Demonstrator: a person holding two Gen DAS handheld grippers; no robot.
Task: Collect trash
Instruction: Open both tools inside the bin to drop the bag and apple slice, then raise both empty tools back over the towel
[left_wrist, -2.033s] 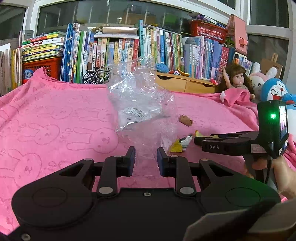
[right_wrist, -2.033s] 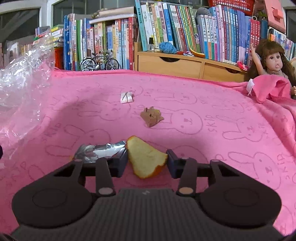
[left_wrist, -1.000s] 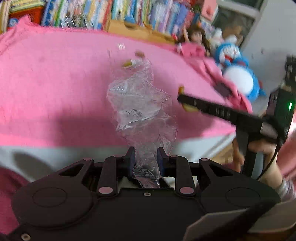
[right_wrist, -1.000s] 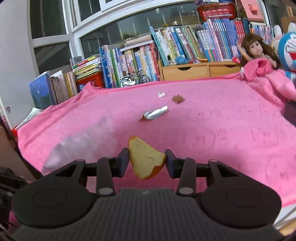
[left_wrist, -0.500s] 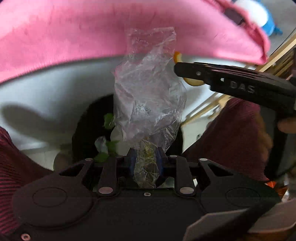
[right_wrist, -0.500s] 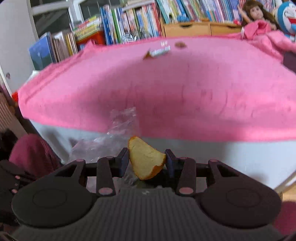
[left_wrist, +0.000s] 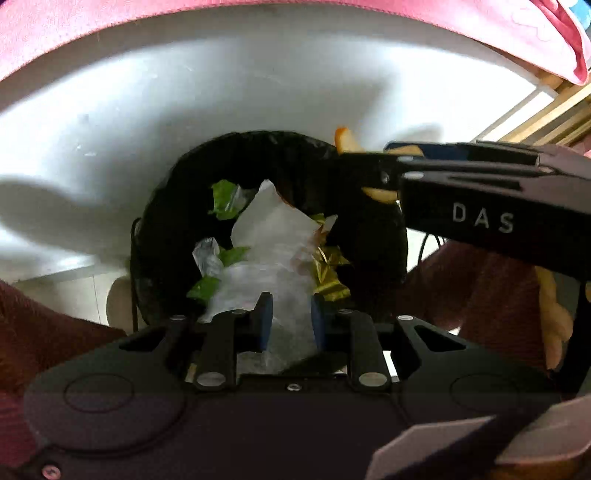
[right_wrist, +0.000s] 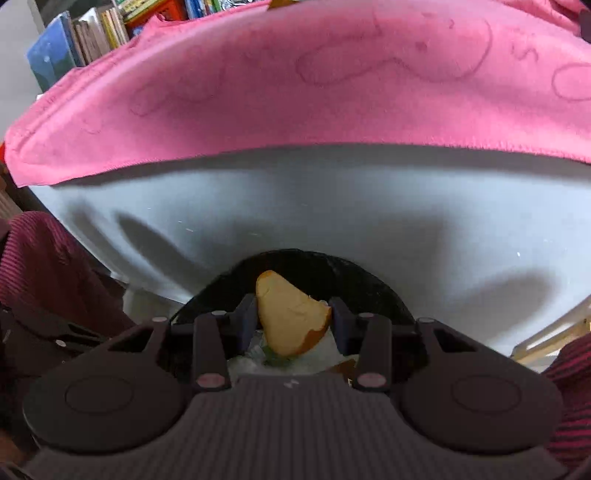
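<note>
A black-lined trash bin stands on the floor below the table edge, with green, gold and clear wrappers inside. My left gripper hovers over its mouth, shut on a crumpled clear plastic bag that hangs down into the bin. From the right, my right gripper reaches over the bin's rim, shut on a piece of orange peel. In the right wrist view the orange peel sits pinched between the fingers of the right gripper, just above the bin.
The white side of the table rises behind the bin, with the pink blanket hanging over its edge. Dark red clothing of the person flanks the bin on both sides. Books stand far left.
Both grippers have come off the blanket and dropped below the table edge to the bin. The plastic bag now droops into the bin; the peel is over the rim.
</note>
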